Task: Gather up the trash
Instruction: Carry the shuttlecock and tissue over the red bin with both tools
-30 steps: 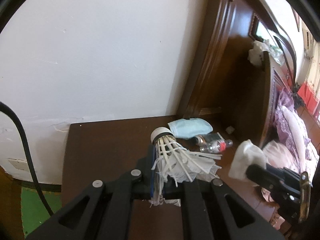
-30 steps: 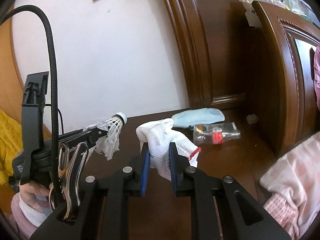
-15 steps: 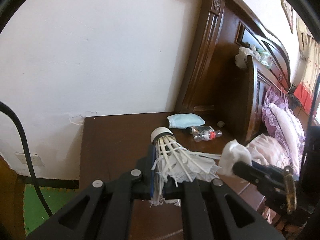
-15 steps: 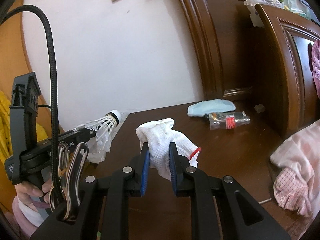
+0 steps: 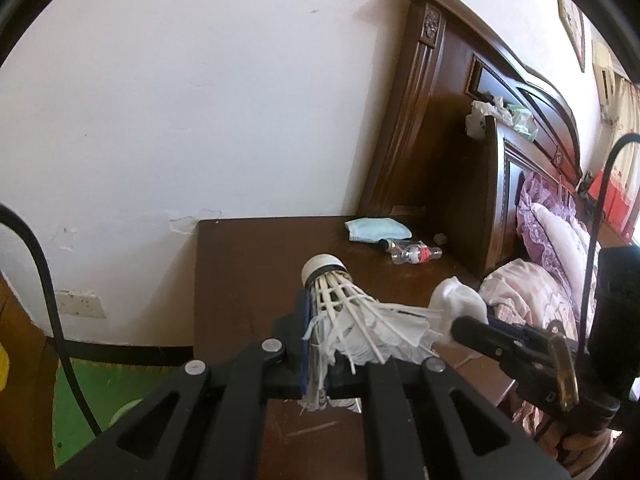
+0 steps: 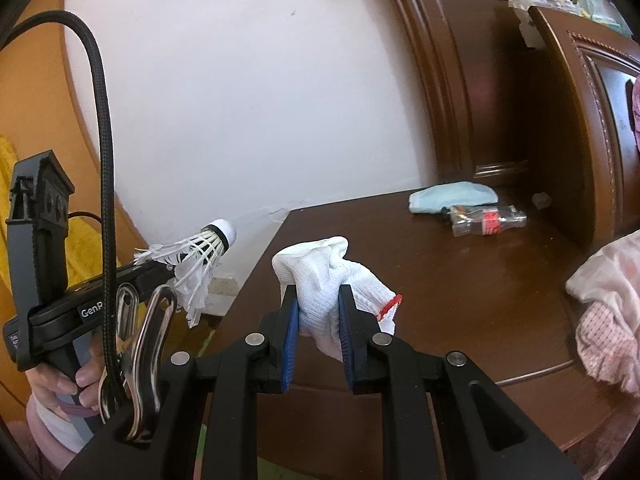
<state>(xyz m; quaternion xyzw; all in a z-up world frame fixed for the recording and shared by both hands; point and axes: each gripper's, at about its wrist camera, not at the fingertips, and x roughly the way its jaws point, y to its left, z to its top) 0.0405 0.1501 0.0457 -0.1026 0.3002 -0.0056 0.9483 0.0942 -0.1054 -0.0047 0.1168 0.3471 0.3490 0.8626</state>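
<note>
My left gripper (image 5: 340, 344) is shut on a worn white shuttlecock (image 5: 352, 312), held above the near edge of the dark wooden nightstand (image 5: 248, 264). It also shows at the left of the right wrist view (image 6: 200, 256). My right gripper (image 6: 318, 312) is shut on a crumpled white glove (image 6: 328, 276) with a red cuff edge; the glove also shows in the left wrist view (image 5: 458, 300). On the nightstand's far side lie a light blue face mask (image 6: 452, 196) and a small crushed plastic bottle (image 6: 486, 218).
A small scrap (image 6: 541, 199) lies by the bottle. The carved wooden headboard (image 5: 460, 120) stands behind the nightstand, with white and green litter (image 5: 496, 114) on its ledge. A bed with pink and purple bedding (image 5: 548, 248) is at the right. A green mat (image 5: 108, 400) covers the floor at left.
Both grippers have pulled back and up from the nightstand, each still holding its item. The mask and bottle now look smaller and farther away.
</note>
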